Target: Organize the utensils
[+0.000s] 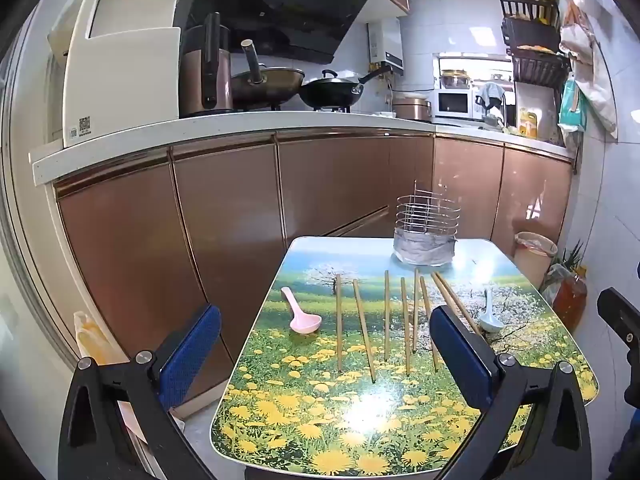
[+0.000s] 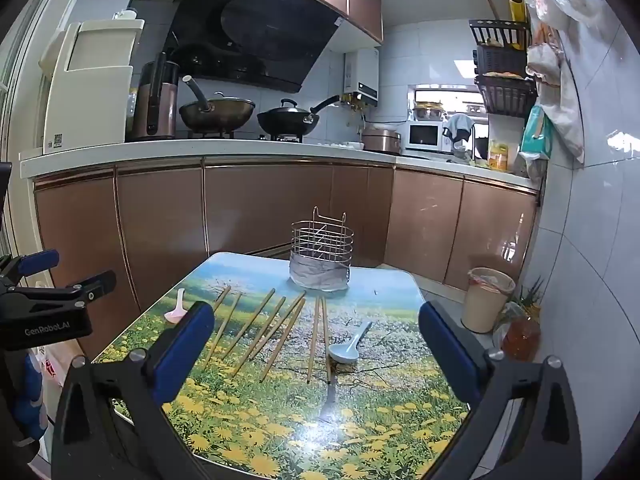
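Observation:
Several wooden chopsticks (image 1: 386, 316) (image 2: 256, 326) lie spread in a row on a small table (image 1: 320, 420) (image 2: 360, 420) with a flower-meadow print. A pink spoon (image 1: 301, 314) (image 2: 177, 309) lies left of them and a pale blue spoon (image 1: 489, 312) (image 2: 349, 346) right of them. A wire utensil holder (image 1: 426, 222) (image 2: 322, 242) with a foil-wrapped base stands at the table's far edge. My left gripper (image 1: 326, 350) hovers open over the near left of the table, with nothing between its fingers. My right gripper (image 2: 316, 350) is open too, over the near side.
Brown cabinets (image 1: 224, 216) and a counter with a stove, woks (image 2: 218, 112) and a microwave (image 2: 426, 136) run behind the table. A bin (image 2: 486, 298) and an orange bottle (image 2: 520, 338) stand on the floor at the right, by the tiled wall.

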Tool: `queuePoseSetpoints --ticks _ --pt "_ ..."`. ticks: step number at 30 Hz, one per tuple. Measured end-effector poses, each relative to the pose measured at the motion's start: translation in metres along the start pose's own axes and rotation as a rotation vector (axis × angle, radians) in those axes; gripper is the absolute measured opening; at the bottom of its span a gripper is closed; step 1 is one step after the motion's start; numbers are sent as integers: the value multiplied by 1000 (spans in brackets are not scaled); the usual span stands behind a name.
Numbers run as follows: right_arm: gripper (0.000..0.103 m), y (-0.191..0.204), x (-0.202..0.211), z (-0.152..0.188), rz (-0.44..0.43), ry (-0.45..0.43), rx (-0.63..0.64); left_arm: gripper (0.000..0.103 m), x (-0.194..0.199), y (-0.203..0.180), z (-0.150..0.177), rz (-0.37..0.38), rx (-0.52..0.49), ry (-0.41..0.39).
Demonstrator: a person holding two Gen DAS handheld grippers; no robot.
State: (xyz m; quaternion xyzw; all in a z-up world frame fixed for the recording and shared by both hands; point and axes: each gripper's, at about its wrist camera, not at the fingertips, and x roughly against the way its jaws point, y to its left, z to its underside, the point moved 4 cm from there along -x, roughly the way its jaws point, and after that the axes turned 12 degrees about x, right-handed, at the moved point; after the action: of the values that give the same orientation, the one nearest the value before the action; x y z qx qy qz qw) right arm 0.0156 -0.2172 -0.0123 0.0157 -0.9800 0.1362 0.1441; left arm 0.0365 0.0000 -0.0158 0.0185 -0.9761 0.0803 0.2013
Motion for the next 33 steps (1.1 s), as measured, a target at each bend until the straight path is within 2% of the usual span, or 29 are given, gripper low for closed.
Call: queuePoseSetpoints --ticks 8,12,19,33 --pt "103 -2 -2 2 -1 -1 5 103 -3 3 1 7 4 15" --pt "103 -4 -10 13 -2 7 8 103 -8 2 2 13 4 21" --pt "103 -7 -13 5 11 14 -4 103 -12 -5 2 12 4 29" --pt "103 -14 1 0 35 -9 -9 103 6 -6 -8 10 13 -25"
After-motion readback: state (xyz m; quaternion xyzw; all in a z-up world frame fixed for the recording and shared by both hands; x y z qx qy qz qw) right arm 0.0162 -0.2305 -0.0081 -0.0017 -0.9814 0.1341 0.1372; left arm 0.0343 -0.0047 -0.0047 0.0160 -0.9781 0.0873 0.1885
